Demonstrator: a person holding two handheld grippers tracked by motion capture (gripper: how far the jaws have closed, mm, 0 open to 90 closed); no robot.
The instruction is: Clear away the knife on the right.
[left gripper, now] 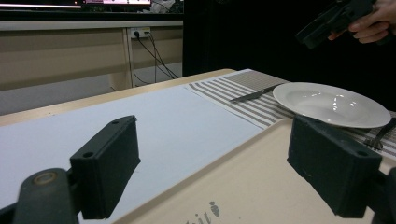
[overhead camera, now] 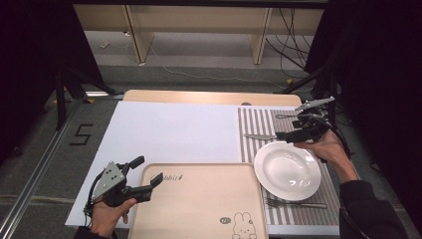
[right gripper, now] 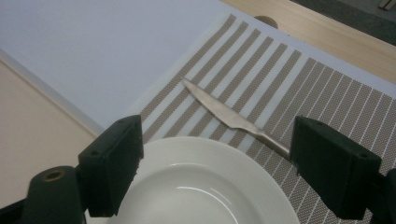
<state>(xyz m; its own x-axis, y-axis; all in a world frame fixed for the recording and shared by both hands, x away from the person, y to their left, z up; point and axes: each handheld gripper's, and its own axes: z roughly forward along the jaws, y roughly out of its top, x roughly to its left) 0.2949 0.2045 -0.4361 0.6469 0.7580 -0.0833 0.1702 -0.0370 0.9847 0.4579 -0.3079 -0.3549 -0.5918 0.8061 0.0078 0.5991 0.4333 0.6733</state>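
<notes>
A white plate point(overhead camera: 287, 170) sits on a striped placemat point(overhead camera: 259, 119), with a knife point(overhead camera: 259, 136) beyond it and a fork point(overhead camera: 296, 203) on its near side. My right gripper point(overhead camera: 291, 130) hovers open over the plate's far rim. In the right gripper view its jaws point(right gripper: 223, 170) stand wide apart above the plate point(right gripper: 201, 186), with the knife point(right gripper: 229, 116) just ahead. My left gripper point(overhead camera: 148, 172) is open and empty at the left edge of a beige tray point(overhead camera: 199, 204). In the left gripper view its jaws point(left gripper: 219, 168) straddle the tray's rim point(left gripper: 252, 182).
A white board point(overhead camera: 169, 132) covers the table's left and middle. The tray carries a rabbit print near its front. Beyond the table are the floor, bench legs and cables. In the left gripper view the plate point(left gripper: 331, 103) and the other gripper point(left gripper: 327, 23) are at the right.
</notes>
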